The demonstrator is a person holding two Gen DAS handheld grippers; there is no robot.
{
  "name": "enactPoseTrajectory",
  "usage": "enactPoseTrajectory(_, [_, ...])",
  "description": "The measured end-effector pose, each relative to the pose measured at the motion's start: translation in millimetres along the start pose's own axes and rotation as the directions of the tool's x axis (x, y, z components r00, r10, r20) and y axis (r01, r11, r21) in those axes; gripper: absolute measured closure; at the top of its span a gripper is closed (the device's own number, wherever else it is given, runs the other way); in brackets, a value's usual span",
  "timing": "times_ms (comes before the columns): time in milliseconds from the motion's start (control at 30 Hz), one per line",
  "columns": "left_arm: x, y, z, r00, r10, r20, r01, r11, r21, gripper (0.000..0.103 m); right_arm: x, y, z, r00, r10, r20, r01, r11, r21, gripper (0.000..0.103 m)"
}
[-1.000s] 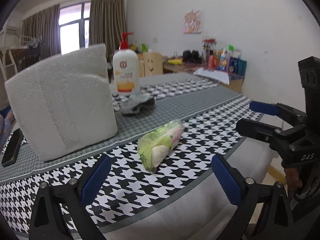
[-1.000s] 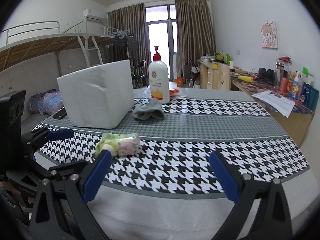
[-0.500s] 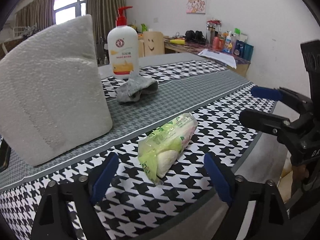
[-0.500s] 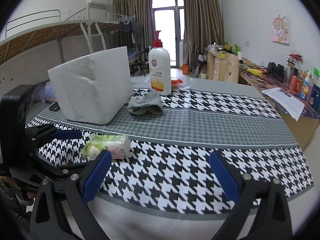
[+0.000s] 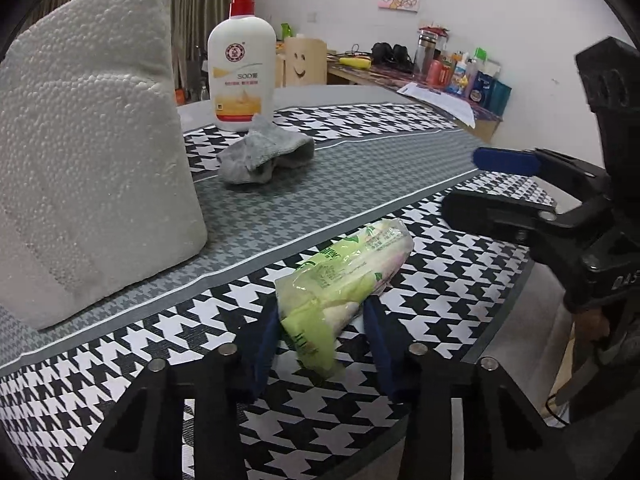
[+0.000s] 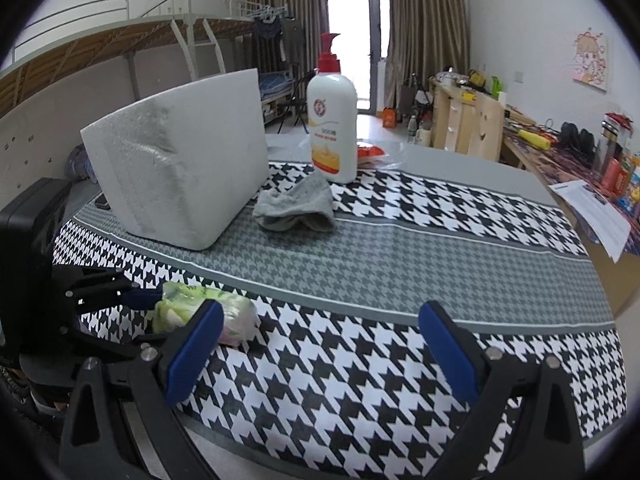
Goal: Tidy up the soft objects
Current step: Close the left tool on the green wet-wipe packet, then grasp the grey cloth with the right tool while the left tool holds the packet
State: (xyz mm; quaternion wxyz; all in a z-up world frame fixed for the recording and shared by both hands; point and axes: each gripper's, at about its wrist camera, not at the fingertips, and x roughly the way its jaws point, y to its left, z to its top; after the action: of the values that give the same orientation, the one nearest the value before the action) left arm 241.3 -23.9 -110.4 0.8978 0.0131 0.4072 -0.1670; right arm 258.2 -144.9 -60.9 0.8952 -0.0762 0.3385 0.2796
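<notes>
The left tongs (image 5: 320, 340), just closing, clench the green packet (image 5: 344, 276) low in the frame on the table (image 5: 360, 184); the right tongs (image 6: 320, 344) gape, released.

On the table (image 6: 400, 256) there are one green tissue pack (image 5: 344, 276), one grey cloth (image 5: 264, 156), one white foam box (image 5: 88, 140) and one pump bottle (image 5: 240, 76); two grippers show.
</notes>
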Motion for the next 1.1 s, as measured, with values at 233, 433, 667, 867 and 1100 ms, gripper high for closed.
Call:
enactPoseTrajectory(233, [-7.8, 24.1, -3.4, 1.000, 0.001, 0.023, 0.002, 0.993, -0.114, 0.066, 13.0, 3.3, 15.4, 0.999, 0.000, -0.039, 0.000, 1.000, -0.012, 0.003])
enactPoseTrajectory(433, [-19.9, 28.7, -8.9, 0.999, -0.002, 0.049, 0.008, 0.994, -0.113, 0.070, 20.8, 12.6, 26.1, 0.999, -0.011, -0.046, 0.010, 1.000, -0.025, 0.003])
enactPoseTrajectory(667, [-32.8, 35.9, -12.4, 0.997, 0.041, 0.069, -0.033, 0.993, -0.114, 0.071, 31.4, 23.0, 46.0, 0.999, -0.013, -0.049, 0.013, 1.000, -0.009, 0.003])
enactPoseTrajectory(867, [-46.2, 48.4, -16.2, 0.992, 0.095, 0.088, -0.083, 0.987, -0.141, 0.071, 49.0, 31.8, 60.5, 0.995, -0.060, -0.077, 0.060, 0.998, -0.013, 0.003])
enactPoseTrajectory(1100, [-52.5, 60.6, -20.9, 0.987, 0.132, 0.091, -0.115, 0.979, -0.171, 0.072, 73.3, 35.3, 68.6, 0.989, -0.066, -0.135, 0.064, 0.998, -0.021, 0.018])
